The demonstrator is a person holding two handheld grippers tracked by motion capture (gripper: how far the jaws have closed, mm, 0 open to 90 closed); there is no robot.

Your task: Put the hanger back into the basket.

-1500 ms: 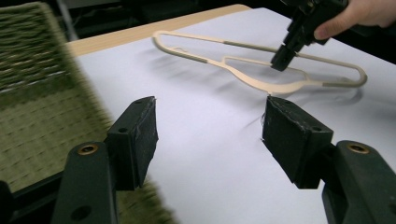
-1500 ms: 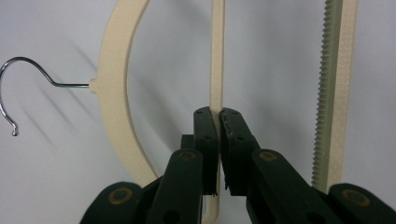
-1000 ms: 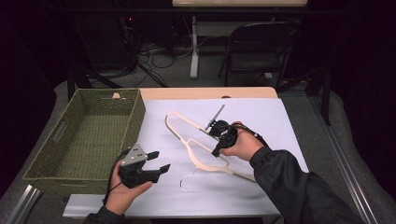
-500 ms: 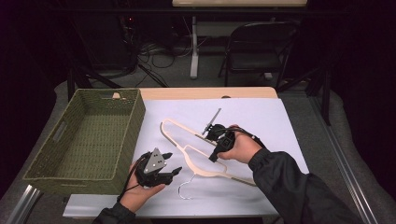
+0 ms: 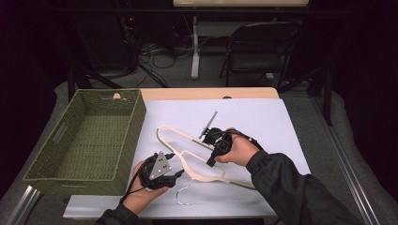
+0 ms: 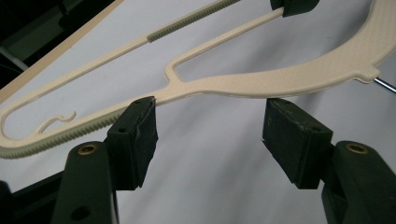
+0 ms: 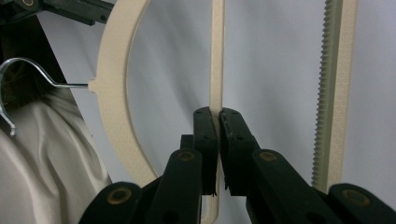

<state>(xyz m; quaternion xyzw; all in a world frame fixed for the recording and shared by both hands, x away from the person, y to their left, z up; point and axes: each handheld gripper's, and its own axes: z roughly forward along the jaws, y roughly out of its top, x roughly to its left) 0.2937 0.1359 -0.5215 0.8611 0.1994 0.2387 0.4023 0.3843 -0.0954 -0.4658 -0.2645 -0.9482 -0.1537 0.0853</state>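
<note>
- Dim room, white sheet (image 5: pixel 263 122) covering the table, woven green basket (image 5: pixel 89 140) at frame left.
- My left tongs (image 5: pixel 176 174) have dropped in toward the cream plastic hanger (image 5: pixel 187 140) at frame centre, jaws just widening, nothing between them yet.
- My right tongs (image 7: pixel 218 114) are pinching its thin inner strut.
- Ribbed bar, steel hook (image 5: pixel 183 193).

Basket (image 5: pixel 84 140) walls off left; white sheet (image 5: pixel 263 122) beyond hanger (image 5: pixel 197 159) bare
</note>
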